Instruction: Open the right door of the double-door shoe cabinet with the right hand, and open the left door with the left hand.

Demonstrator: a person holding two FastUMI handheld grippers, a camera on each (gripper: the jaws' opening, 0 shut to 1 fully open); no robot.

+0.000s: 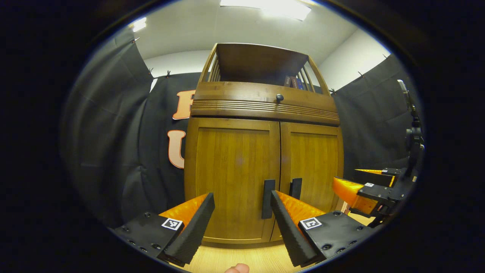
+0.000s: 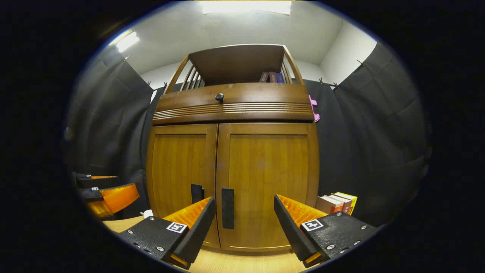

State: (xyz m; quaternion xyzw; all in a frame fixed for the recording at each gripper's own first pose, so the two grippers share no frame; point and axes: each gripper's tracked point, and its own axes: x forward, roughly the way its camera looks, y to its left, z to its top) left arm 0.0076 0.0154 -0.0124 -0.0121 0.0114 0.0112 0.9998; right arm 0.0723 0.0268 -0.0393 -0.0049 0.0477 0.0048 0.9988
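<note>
Before both spread grippers, one shoe cabinet point(image 2: 231, 151) shows two closed doors.

No readable words, brands or numbers appear. The only signs are square black-and-white coded markers point(image 1: 171, 223) on the gripper bodies, which carry a pattern and no text. The spines of the books point(image 2: 271, 77) on the cabinet's top shelf and of the books point(image 2: 336, 203) beside the cabinet are too small to read.
</note>
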